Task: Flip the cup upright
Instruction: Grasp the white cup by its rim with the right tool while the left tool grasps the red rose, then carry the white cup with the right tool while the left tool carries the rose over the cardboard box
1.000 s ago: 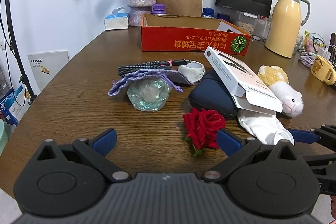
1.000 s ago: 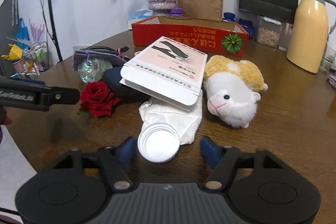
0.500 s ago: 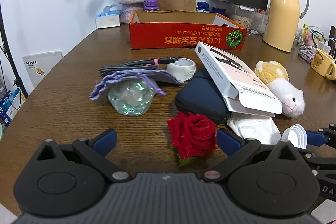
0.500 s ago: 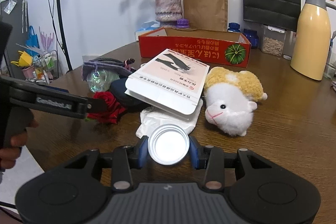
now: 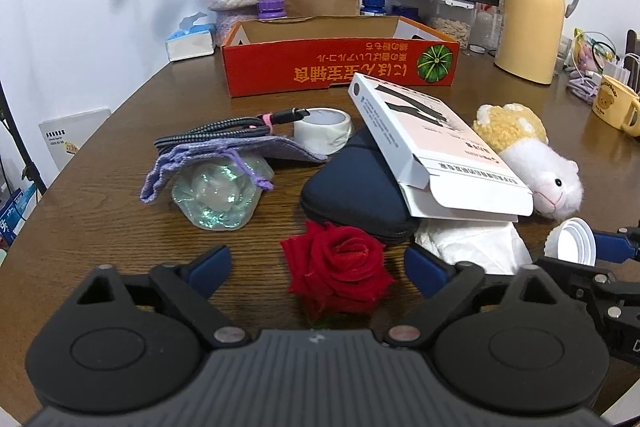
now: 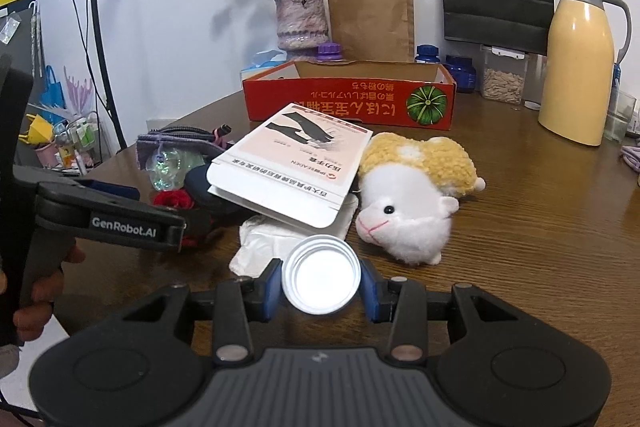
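Your right claw (image 6: 320,287) pinches the white cup (image 6: 321,274) by its sides, the cup lying sideways with its flat base toward the camera, just in front of the white cloth (image 6: 272,239). Your left claw (image 5: 318,267) is spread wide around the red rose (image 5: 340,267) on the worktop (image 6: 540,227), left of the cloth.

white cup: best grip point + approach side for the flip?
Grip the side wall, across its round body, as the right claw does now: blue pads on opposite sides of the white cup, which lies on its side with one circular end facing the camera. Come in along its axis; a wrist turn could then stand it up.
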Motion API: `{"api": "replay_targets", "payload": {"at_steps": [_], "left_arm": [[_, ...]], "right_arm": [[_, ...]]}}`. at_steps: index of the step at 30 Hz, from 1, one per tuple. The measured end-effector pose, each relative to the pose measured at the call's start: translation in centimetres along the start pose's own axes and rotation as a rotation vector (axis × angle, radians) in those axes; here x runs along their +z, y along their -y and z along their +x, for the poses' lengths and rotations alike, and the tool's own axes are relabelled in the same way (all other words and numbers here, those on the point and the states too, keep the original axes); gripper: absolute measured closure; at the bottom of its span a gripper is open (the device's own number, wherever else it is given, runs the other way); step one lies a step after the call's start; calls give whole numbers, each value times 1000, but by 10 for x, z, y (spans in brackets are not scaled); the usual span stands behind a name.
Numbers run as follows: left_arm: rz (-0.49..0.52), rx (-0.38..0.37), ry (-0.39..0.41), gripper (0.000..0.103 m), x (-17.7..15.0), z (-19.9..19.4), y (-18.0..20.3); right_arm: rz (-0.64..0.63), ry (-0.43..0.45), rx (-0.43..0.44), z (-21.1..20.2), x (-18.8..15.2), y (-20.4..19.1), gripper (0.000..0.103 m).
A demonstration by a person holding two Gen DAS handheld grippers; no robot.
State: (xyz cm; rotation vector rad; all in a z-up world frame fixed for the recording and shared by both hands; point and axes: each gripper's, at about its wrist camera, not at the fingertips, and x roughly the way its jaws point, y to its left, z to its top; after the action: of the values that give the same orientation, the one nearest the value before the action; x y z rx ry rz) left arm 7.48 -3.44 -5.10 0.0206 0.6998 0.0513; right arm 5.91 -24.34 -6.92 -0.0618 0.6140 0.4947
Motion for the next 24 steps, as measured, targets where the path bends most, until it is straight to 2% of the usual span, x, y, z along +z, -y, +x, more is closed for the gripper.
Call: {"api": "replay_targets", "payload": {"at_steps": [5, 6, 9, 13, 24], "left_arm": [[3, -29, -24, 42, -2, 2, 1], [3, -38, -31, 52, -2, 2, 2], [6, -50, -34, 60, -4, 1, 2], [10, -57, -29, 64, -4, -3, 1], [2, -71, -2, 67, -6, -22, -8]], "right_arm": [[0, 0, -1, -1, 0, -1, 64], [0, 0, -2, 0, 0, 0, 64], [0, 3, -3, -1, 1, 1, 64], [-2, 9, -7, -2, 2, 0, 64], [-9, 32, -22, -11, 6, -6, 64]]}}
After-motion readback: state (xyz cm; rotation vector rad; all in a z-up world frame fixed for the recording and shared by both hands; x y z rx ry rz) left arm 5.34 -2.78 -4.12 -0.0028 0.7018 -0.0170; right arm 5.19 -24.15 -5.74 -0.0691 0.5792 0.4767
